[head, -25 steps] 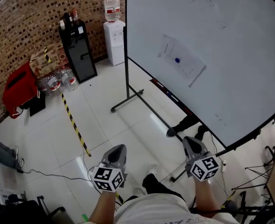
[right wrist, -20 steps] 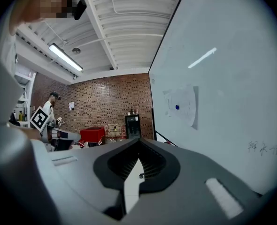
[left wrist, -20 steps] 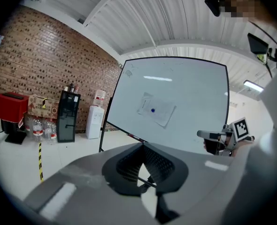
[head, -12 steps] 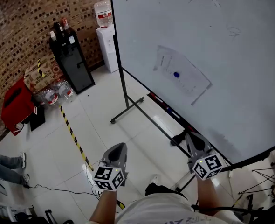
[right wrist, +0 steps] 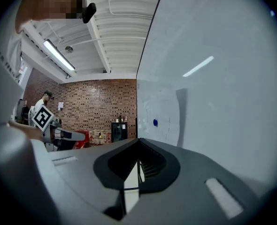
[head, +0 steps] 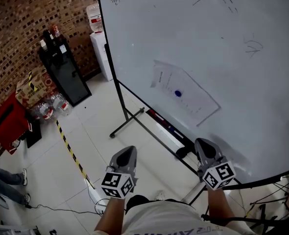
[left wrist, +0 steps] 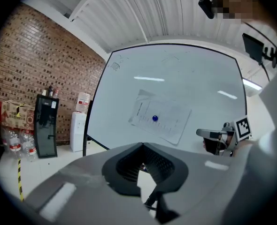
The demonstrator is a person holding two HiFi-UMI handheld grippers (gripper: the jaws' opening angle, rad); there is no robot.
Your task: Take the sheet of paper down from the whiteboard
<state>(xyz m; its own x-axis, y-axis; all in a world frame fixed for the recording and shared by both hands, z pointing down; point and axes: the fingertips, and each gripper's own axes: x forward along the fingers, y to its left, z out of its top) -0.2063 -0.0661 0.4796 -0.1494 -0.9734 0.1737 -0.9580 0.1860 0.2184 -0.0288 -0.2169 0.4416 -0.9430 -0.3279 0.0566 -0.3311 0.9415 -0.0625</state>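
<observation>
Change: whiteboard (head: 232, 48) closer than before.
Room: bare floor (head: 98, 114) left of whiteboard.
Grippers: left hand-held gripper (head: 128, 151) and right hand-held gripper (head: 202, 145) with jaws together, empty, just short of whiteboard.
Paper: sheet of paper (head: 186, 96) flat on whiteboard.

The air between the left gripper (head: 129, 151), the right gripper (head: 202, 144) and the whiteboard (head: 247, 72) is open. The way to the sheet of paper (head: 186, 96), flat on the board, is free. Near the right gripper, the pen tray (head: 165, 127) sticks out from the board's lower edge. The stand's black legs (head: 127, 123) cross the floor (head: 85, 131) ahead of the left gripper. The black cabinet (head: 61, 72) stands well apart.
</observation>
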